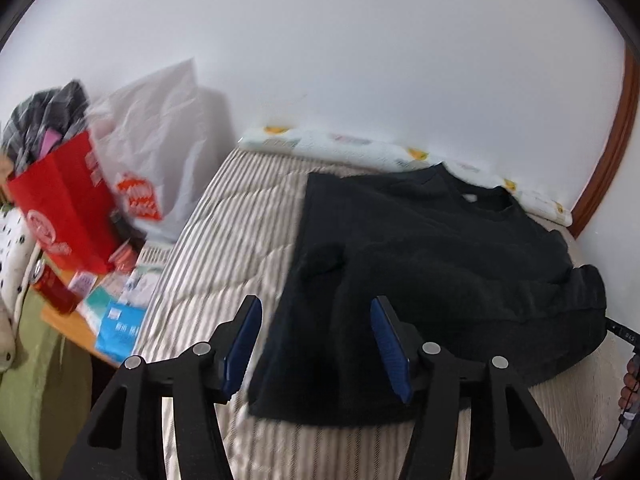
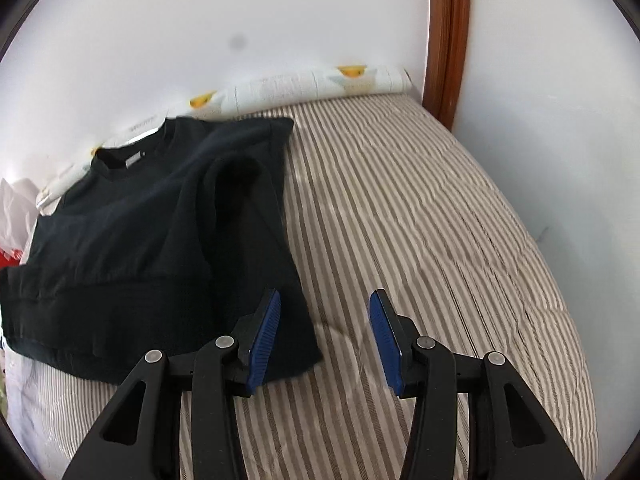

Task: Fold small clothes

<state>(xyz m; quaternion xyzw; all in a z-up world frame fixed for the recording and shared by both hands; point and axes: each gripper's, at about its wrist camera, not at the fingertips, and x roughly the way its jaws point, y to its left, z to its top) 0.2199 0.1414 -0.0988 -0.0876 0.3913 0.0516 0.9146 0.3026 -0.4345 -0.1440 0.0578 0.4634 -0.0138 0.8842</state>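
A black sweatshirt (image 1: pixel 432 264) lies on the striped bed (image 1: pixel 232 216), neck toward the wall, with its sleeves folded in over the body. My left gripper (image 1: pixel 316 320) is open and empty, just above the garment's near left corner. In the right wrist view the sweatshirt (image 2: pixel 132 236) lies at the left. My right gripper (image 2: pixel 325 312) is open and empty, above the striped bed (image 2: pixel 420 220) beside the garment's right hem corner.
A rolled white patterned cloth (image 1: pixel 360 148) lies along the wall behind the sweatshirt. Left of the bed stand a red paper bag (image 1: pixel 64 204), a white plastic bag (image 1: pixel 160 152) and a small cluttered table (image 1: pixel 108 304). A brown wooden frame (image 2: pixel 448 36) rises at the bed's far right corner.
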